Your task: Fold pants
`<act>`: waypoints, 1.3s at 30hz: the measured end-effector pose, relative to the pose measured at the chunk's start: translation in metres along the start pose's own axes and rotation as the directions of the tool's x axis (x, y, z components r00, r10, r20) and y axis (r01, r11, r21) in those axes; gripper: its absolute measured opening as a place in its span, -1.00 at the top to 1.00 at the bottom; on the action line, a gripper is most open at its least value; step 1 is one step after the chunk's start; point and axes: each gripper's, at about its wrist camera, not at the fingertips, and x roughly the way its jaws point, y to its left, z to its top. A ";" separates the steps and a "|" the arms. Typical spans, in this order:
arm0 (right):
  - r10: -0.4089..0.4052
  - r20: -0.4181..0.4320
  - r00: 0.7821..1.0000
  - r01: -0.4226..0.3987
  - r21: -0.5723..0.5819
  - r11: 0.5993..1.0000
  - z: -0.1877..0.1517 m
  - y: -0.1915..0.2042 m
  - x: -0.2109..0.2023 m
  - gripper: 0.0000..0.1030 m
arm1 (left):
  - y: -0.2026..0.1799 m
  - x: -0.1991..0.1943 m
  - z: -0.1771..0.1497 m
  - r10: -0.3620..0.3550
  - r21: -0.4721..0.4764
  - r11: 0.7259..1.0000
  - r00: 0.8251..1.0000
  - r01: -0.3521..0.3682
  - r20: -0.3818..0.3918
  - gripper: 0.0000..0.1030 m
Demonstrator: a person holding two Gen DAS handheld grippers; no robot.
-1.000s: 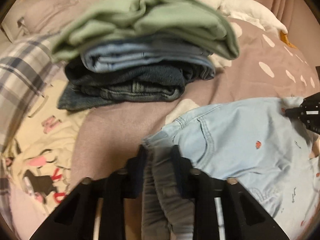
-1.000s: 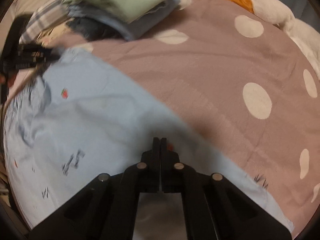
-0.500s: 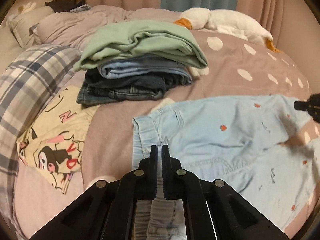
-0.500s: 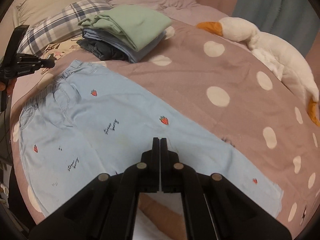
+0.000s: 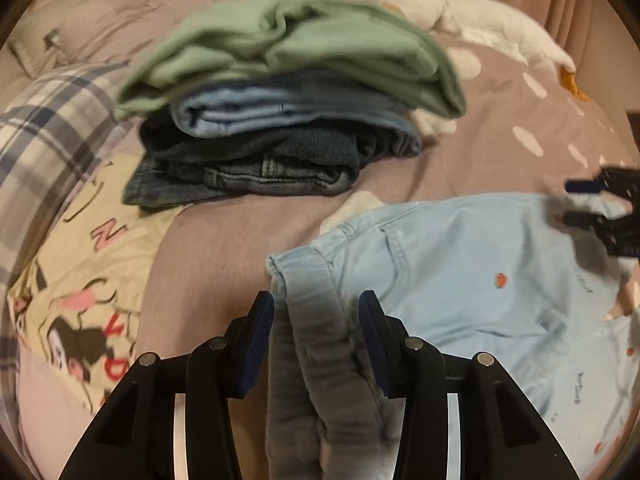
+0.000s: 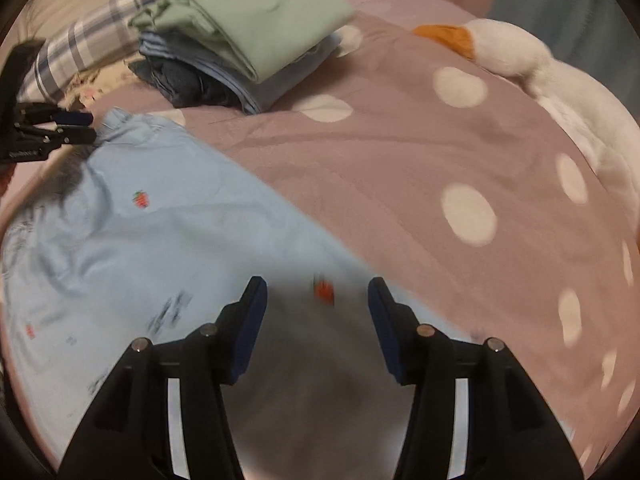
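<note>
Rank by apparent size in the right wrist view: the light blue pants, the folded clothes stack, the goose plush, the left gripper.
1. light blue pants
2. goose plush and folded clothes stack: alike, unranked; the plush runs out of frame.
3. left gripper

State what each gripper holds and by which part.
Nothing is clamped. The left gripper is open astride the waistband of the light blue pants; the right gripper is open over a pant leg.
</note>
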 end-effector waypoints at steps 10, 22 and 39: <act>0.140 -0.078 0.987 -0.144 -0.049 0.988 0.016 -0.008 0.046 0.40 | -0.001 0.013 -0.004 -0.016 0.117 0.993 1.000 0.016 -0.005 0.23; -0.026 -0.021 0.999 0.022 -0.186 0.982 0.006 0.044 0.010 0.89 | -0.025 -0.016 -0.015 0.108 0.185 0.976 0.993 -0.114 0.041 0.42; -0.051 0.199 0.979 0.092 -0.199 0.976 -0.093 0.110 -0.146 0.88 | -0.034 -0.116 -0.072 0.029 0.011 0.999 0.969 -0.032 0.246 0.47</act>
